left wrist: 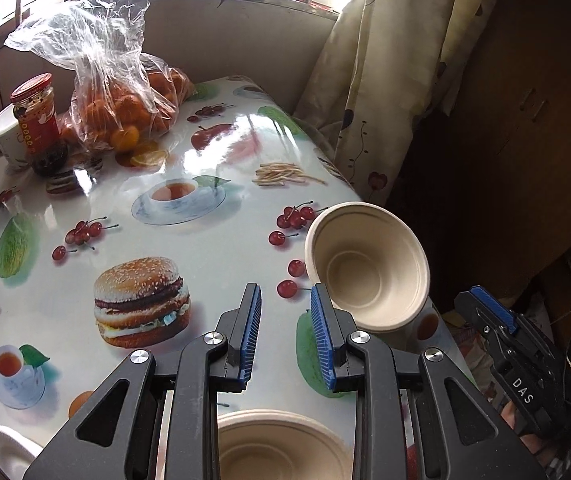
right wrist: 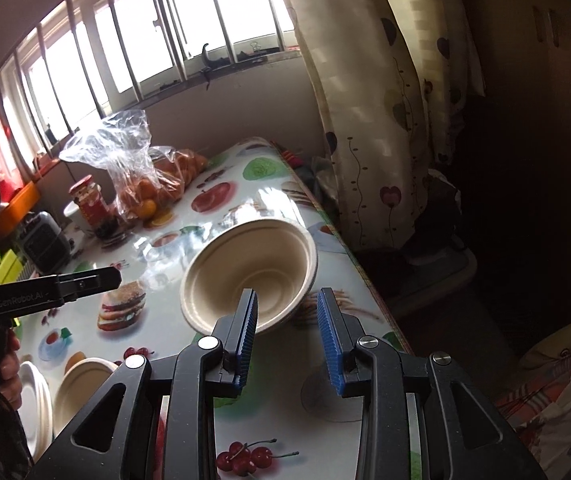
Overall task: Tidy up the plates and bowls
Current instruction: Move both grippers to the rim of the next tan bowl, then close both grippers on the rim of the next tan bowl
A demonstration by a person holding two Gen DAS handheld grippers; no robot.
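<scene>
While the right gripper [right wrist: 287,318] sits spread and empty just short of a tilted beige pulp bowl [right wrist: 249,272] at the worktop [right wrist: 189,344] edge, the left gripper [left wrist: 285,332] also released, the pickup is pending: close on the rim, then nest into the near bowl [right wrist: 79,390].

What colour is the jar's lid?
Red; the jar's lid shows best in the left wrist view.

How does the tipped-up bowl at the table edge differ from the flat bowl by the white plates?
The tipped bowl leans steeply, its mouth facing sideways; the flat bowl sits upright. The tipped bowl is at the table edge; the flat bowl is beside white plates. Both are beige and empty.
</scene>
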